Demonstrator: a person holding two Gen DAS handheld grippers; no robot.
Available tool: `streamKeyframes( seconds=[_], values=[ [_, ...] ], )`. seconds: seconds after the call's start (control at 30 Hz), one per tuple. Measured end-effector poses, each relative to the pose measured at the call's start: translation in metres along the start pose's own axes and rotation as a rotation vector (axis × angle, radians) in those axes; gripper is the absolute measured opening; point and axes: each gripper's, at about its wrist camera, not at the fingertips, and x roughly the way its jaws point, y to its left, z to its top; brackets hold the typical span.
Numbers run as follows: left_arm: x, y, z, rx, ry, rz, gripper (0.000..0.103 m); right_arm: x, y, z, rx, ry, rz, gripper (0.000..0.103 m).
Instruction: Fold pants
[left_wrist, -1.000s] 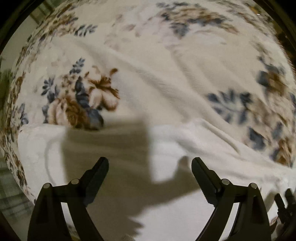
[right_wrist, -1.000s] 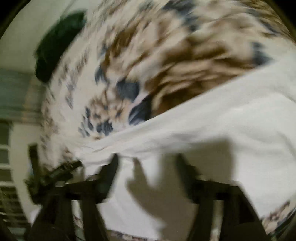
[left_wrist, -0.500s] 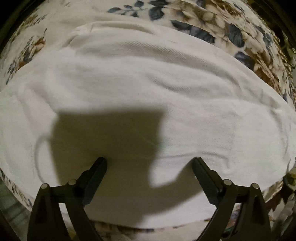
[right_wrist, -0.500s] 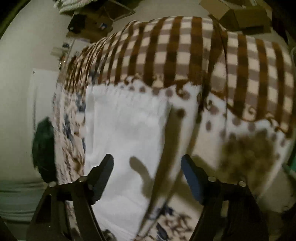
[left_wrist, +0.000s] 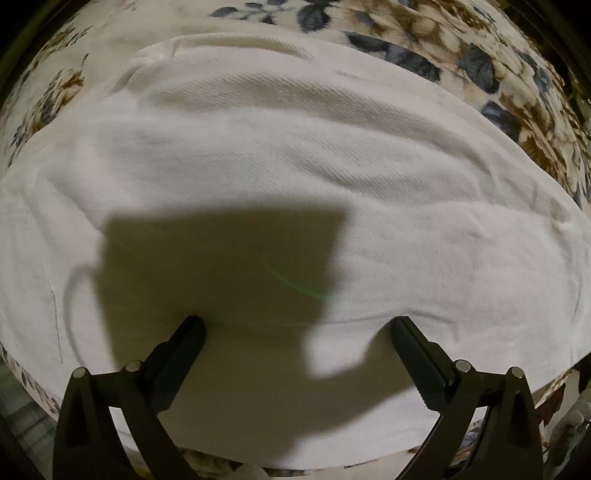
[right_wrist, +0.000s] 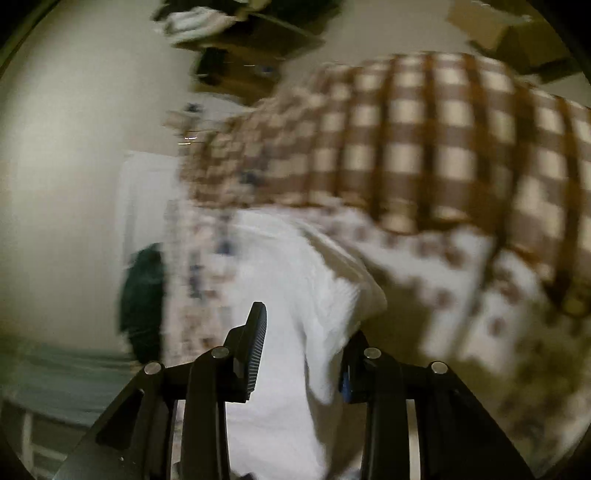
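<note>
The white pants lie spread and wrinkled across a floral bedspread, filling the left wrist view. My left gripper is open, its fingers wide apart just above the cloth, casting a dark shadow on it. In the blurred right wrist view the pants run up from between the fingers, with a raised edge of cloth against the right finger. My right gripper has its jaws partly closed around that edge; whether they pinch it I cannot tell.
A brown-and-cream checked blanket covers the far part of the bed. A dark green object lies at the bed's left side. Cardboard boxes and clutter sit on the floor beyond.
My left gripper moved over the pants, which now fill its view, and has held still lately. My right gripper swung round toward the checked blanket and its jaws have narrowed around a pants edge.
</note>
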Motion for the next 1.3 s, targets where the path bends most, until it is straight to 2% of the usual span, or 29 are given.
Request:
streamKeyframes(
  seconds=[0.03,0.07,0.1,0.2,0.23,0.27,0.3,0.43,0.5,0.57,0.67,0.8,0.93,0.97,1.07,1.2,1.3],
  values=[
    [0.001,0.0,-0.001,-0.002,-0.007,0.0,0.103,0.006,0.006,0.002,-0.029,0.013,-0.009,0.037],
    [0.003,-0.001,-0.003,-0.005,-0.012,0.016,0.103,0.018,0.009,0.003,-0.049,0.04,-0.019,0.048],
    [0.003,-0.002,-0.004,-0.008,-0.023,0.019,0.103,0.027,0.007,0.004,-0.045,0.063,-0.026,0.053],
    [0.002,0.002,-0.025,-0.011,-0.044,0.019,0.103,0.051,-0.005,0.006,0.02,0.106,0.006,0.055],
    [0.001,0.001,-0.026,-0.012,-0.047,0.017,0.103,0.053,-0.003,0.007,0.018,0.1,0.013,0.045],
    [0.001,0.002,-0.028,-0.012,-0.047,0.017,0.103,0.053,0.001,0.008,0.012,0.087,0.022,0.018],
    [0.001,0.002,-0.028,-0.012,-0.044,0.015,0.103,0.055,0.005,0.009,0.004,0.079,0.011,0.008],
    [-0.007,0.01,-0.028,-0.041,-0.023,-0.02,0.103,0.045,0.039,0.004,-0.041,0.051,0.014,0.008],
    [-0.023,0.017,-0.029,-0.078,-0.055,-0.052,0.103,0.037,0.065,-0.005,-0.087,0.047,0.014,0.008],
    [-0.043,0.026,-0.034,-0.105,-0.101,-0.054,0.103,0.025,0.091,-0.016,-0.129,0.051,0.01,0.008],
    [-0.074,0.044,-0.043,-0.135,-0.159,-0.088,0.103,0.013,0.135,-0.044,-0.21,0.067,0.01,0.008],
    [-0.111,0.084,-0.055,-0.176,-0.208,-0.106,0.103,0.011,0.184,-0.105,-0.293,0.117,0.004,0.008],
    [-0.132,0.135,-0.078,-0.262,-0.235,-0.113,0.103,0.039,0.217,-0.187,-0.363,0.202,-0.025,0.008],
    [-0.135,0.143,-0.075,-0.275,-0.237,-0.109,0.103,0.048,0.218,-0.208,-0.375,0.231,-0.032,0.008],
    [-0.134,0.188,-0.097,-0.314,-0.243,-0.079,0.103,0.088,0.226,-0.273,-0.413,0.321,-0.048,0.008],
    [-0.128,0.243,-0.12,-0.358,-0.241,-0.053,0.103,0.143,0.225,-0.356,-0.551,0.428,-0.112,0.008],
    [-0.118,0.28,-0.131,-0.415,-0.23,-0.08,0.103,0.184,0.221,-0.416,-0.654,0.571,-0.237,0.02]
  ],
)
